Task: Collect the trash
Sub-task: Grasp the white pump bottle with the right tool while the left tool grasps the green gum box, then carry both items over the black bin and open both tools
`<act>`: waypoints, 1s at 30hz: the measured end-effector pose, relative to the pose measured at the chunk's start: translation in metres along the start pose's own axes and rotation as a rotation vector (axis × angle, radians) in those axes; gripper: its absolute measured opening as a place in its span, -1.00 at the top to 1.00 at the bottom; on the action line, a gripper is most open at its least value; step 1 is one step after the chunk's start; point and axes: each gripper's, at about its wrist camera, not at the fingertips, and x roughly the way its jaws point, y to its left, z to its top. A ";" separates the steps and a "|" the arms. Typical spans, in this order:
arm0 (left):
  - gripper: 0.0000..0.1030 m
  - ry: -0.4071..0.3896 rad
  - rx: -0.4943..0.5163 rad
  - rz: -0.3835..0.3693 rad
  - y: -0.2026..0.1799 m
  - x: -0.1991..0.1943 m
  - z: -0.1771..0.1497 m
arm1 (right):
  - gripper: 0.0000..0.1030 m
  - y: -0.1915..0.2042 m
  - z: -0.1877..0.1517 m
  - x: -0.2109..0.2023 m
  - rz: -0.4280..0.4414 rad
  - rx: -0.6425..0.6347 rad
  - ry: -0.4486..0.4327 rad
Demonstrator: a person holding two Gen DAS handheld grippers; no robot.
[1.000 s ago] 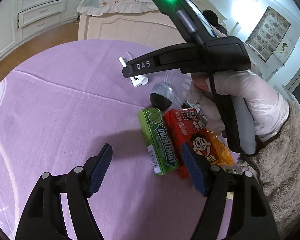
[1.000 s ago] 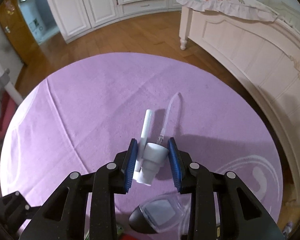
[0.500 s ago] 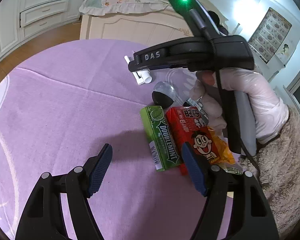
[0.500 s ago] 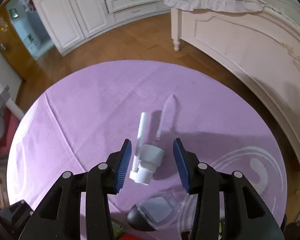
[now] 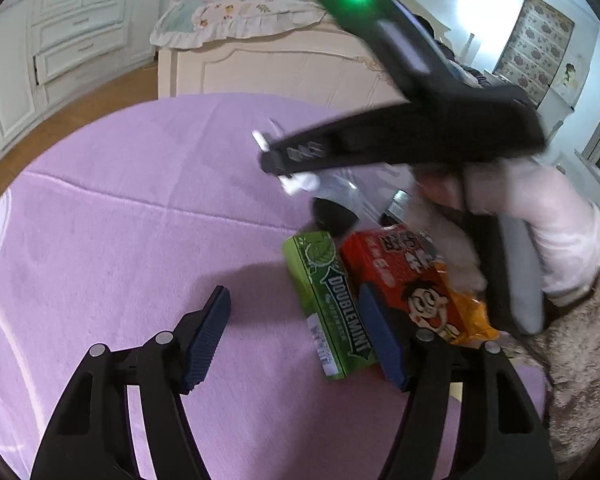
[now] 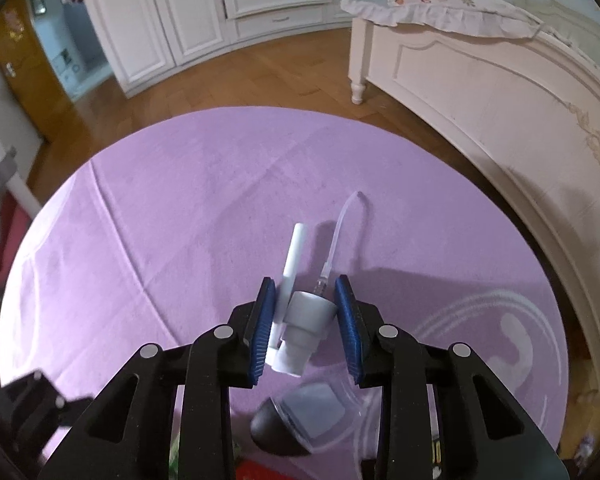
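Observation:
A white spray pump head (image 6: 306, 320) with a thin clear tube lies on the round purple table (image 6: 180, 220). My right gripper (image 6: 305, 320) is around it, jaws close on both sides, the left pad touching the nozzle. In the left wrist view the pump (image 5: 300, 182) shows partly under the right gripper's body. My left gripper (image 5: 296, 336) is open and empty above the table, its right finger (image 5: 380, 340) beside a green Doublemint box (image 5: 332, 304). A red snack packet (image 5: 404, 276) lies next to the box.
A clear plastic blister with a black end (image 6: 300, 412) lies just behind the pump, also in the left wrist view (image 5: 336, 208). A white bed frame (image 6: 500, 92) stands beyond the table's far right edge. White cabinets (image 6: 220, 12) line the wall across a wooden floor.
My right gripper opened and lifted off the pump half a second ago, then came back down and narrowed around it. The left gripper stayed open in place.

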 end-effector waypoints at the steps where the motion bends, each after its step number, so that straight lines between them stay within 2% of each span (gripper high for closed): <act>1: -0.12 -0.006 -0.002 0.015 0.003 0.000 0.002 | 0.40 -0.004 -0.004 -0.004 0.028 0.015 -0.012; 3: 0.13 -0.004 -0.022 0.005 0.011 0.000 0.006 | 0.40 -0.012 -0.010 -0.015 0.090 0.047 -0.040; 5: 0.50 0.018 -0.015 0.021 0.013 0.003 0.008 | 0.40 -0.020 -0.017 -0.028 0.128 0.082 -0.067; 7: 0.50 0.017 0.000 0.040 0.015 0.003 0.008 | 0.39 -0.025 -0.024 -0.039 0.162 0.111 -0.093; 10: 0.50 0.023 -0.047 0.008 0.024 0.001 0.010 | 0.39 -0.029 -0.036 -0.060 0.183 0.138 -0.135; 12: 0.49 0.018 -0.056 0.012 0.027 0.003 0.013 | 0.39 -0.032 -0.045 -0.071 0.205 0.159 -0.156; 19: 0.51 0.016 -0.022 0.048 0.021 0.011 0.021 | 0.39 -0.044 -0.090 -0.109 0.246 0.228 -0.221; 22: 0.52 -0.011 -0.019 0.002 0.006 -0.006 0.017 | 0.39 -0.060 -0.121 -0.131 0.257 0.296 -0.267; 26: 0.51 -0.030 -0.012 -0.136 -0.031 -0.025 0.019 | 0.39 -0.100 -0.169 -0.157 0.210 0.405 -0.313; 30: 0.51 -0.010 0.038 -0.270 -0.089 -0.025 0.022 | 0.39 -0.146 -0.216 -0.170 0.199 0.535 -0.325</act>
